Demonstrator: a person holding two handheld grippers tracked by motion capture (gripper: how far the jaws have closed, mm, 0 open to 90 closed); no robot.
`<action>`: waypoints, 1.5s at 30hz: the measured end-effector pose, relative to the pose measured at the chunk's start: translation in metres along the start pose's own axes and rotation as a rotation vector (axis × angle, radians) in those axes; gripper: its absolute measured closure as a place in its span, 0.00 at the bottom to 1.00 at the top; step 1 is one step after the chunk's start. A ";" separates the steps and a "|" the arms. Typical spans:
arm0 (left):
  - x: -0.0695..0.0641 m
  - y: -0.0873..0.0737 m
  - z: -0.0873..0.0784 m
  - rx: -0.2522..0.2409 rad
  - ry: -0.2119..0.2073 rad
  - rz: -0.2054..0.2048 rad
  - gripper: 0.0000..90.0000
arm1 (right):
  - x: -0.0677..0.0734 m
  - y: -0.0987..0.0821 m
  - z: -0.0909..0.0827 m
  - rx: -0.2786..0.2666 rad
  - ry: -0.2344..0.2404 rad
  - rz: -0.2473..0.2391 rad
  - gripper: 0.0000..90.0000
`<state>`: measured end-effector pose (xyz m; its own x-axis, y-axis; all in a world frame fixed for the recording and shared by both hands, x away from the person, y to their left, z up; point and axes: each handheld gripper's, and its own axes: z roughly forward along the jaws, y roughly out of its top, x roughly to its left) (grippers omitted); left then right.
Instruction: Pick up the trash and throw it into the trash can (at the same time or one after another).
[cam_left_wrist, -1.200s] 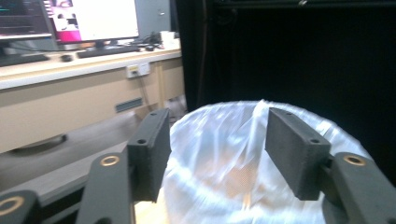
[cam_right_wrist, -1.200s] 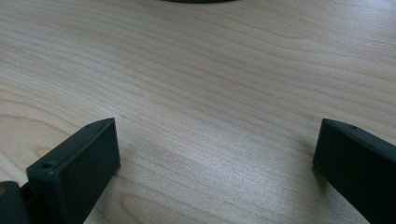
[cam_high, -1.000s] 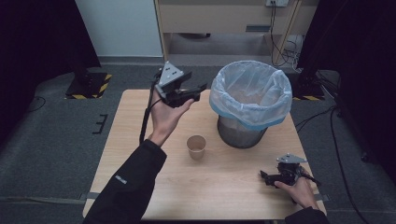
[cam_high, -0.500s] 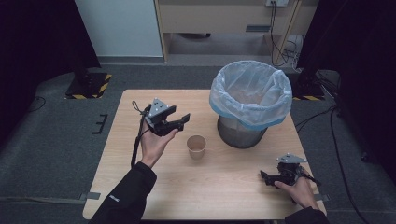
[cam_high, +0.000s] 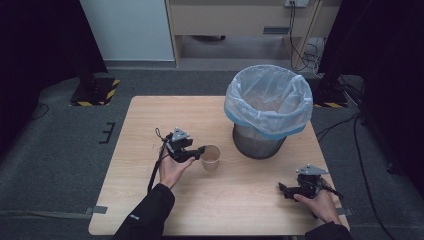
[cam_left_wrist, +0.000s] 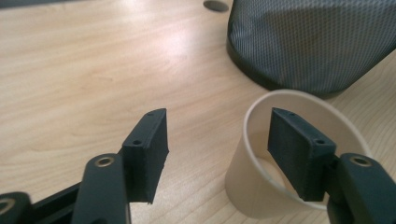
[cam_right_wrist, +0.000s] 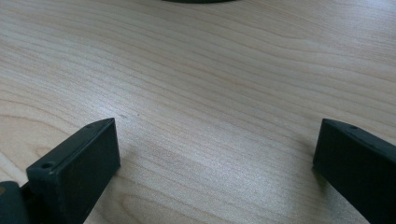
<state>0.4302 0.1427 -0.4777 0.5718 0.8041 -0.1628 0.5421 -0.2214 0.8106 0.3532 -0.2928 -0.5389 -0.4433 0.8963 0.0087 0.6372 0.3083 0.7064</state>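
Lowered from upper frame: left gripper (cam_high: 196, 152), jaws wide, straddling rim of upright paper cup (cam_high: 211, 157), nothing clamped.

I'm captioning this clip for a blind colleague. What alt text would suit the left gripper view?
The left gripper is open, one black jaw outside the wall of an upright paper cup and the other inside its rim, not yet closed on it. The cup stands on a light wooden table, with the grey mesh base of a waste bin just behind it.
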 end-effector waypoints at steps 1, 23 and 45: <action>0.000 0.000 0.000 0.000 0.000 0.000 0.44 | 0.000 0.000 0.000 0.000 0.000 0.000 0.01; -0.010 -0.003 0.002 0.079 -0.054 -0.066 0.92 | -0.001 0.000 0.000 -0.001 -0.001 -0.006 0.01; 0.000 0.043 -0.065 -0.155 -0.034 -0.044 0.91 | 0.000 0.000 0.000 0.000 0.000 0.002 0.01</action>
<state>0.4136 0.1690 -0.4059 0.5717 0.7915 -0.2164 0.4665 -0.0966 0.8792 0.3532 -0.2927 -0.5389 -0.4423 0.8968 0.0097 0.6376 0.3069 0.7066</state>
